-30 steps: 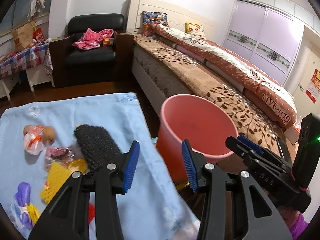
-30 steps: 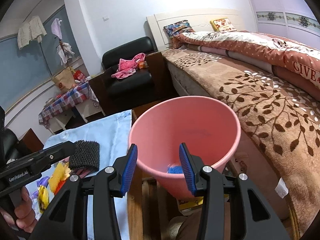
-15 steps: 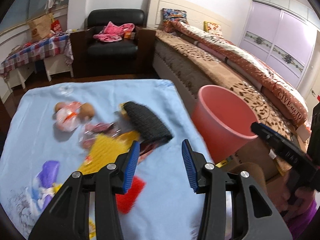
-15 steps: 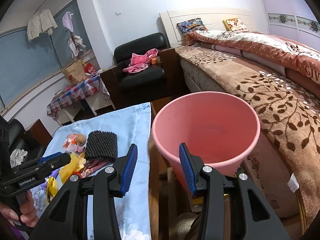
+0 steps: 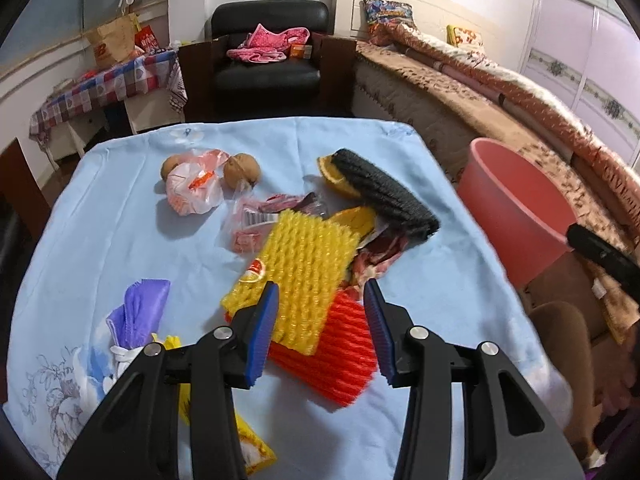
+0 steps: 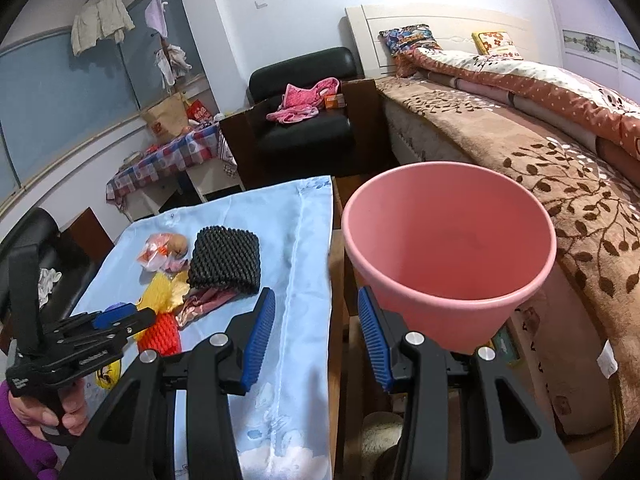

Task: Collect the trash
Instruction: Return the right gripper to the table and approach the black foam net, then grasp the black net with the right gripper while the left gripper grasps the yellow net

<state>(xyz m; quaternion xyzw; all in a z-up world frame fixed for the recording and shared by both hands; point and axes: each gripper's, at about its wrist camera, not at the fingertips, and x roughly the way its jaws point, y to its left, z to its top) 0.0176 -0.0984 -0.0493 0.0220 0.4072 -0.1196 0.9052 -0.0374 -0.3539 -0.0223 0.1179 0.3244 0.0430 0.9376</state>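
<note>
Left wrist view: the left gripper (image 5: 320,320), jaws apart and empty, was poised directly over the yellow foam net (image 5: 304,268), whose long axis ran away from it, while the equally open, empty right gripper (image 6: 316,336) was held near the pink bin (image 6: 448,256).

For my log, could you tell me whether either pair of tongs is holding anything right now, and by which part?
Nothing is held. The left tongs are open above the yellow foam net, and the right tongs are open beside the pink bucket.

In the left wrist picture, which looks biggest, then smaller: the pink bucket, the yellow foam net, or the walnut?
1. pink bucket
2. yellow foam net, nearly as big, but it lies nearer the camera, so this order is unsure
3. walnut, clearly smallest
</note>
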